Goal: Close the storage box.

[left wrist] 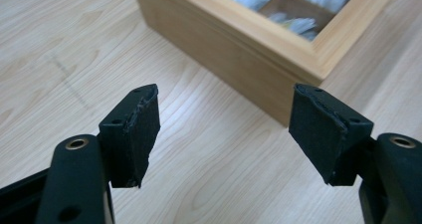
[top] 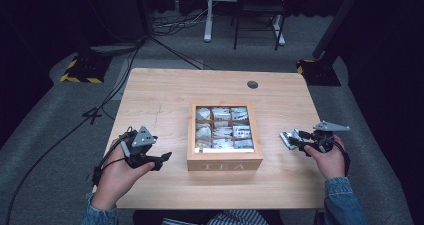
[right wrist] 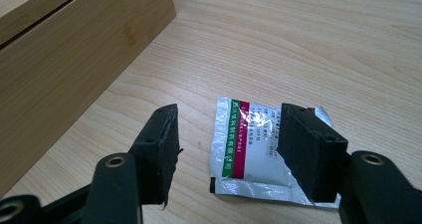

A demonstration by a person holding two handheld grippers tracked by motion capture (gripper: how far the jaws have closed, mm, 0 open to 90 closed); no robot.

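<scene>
A wooden tea box [top: 224, 161] with a window lid stands mid-table, several silver packets visible inside. In the left gripper view its corner [left wrist: 259, 64] lies just beyond the jaws. My left gripper [top: 164, 159] is open over bare wood left of the box; the left gripper [left wrist: 224, 129] holds nothing. A silver sachet [top: 289, 137] with a green and red label lies flat on the table right of the box. My right gripper [top: 296, 141] hovers over it, open. In the right gripper view the sachet [right wrist: 249, 149] lies between and below the spread jaws of the right gripper [right wrist: 229, 144].
The wooden table [top: 165, 92] has a round cable hole [top: 252, 84] at the back right. Cables and stand bases lie on the grey floor behind. The box's side wall [right wrist: 64, 64] is close on the right gripper's left.
</scene>
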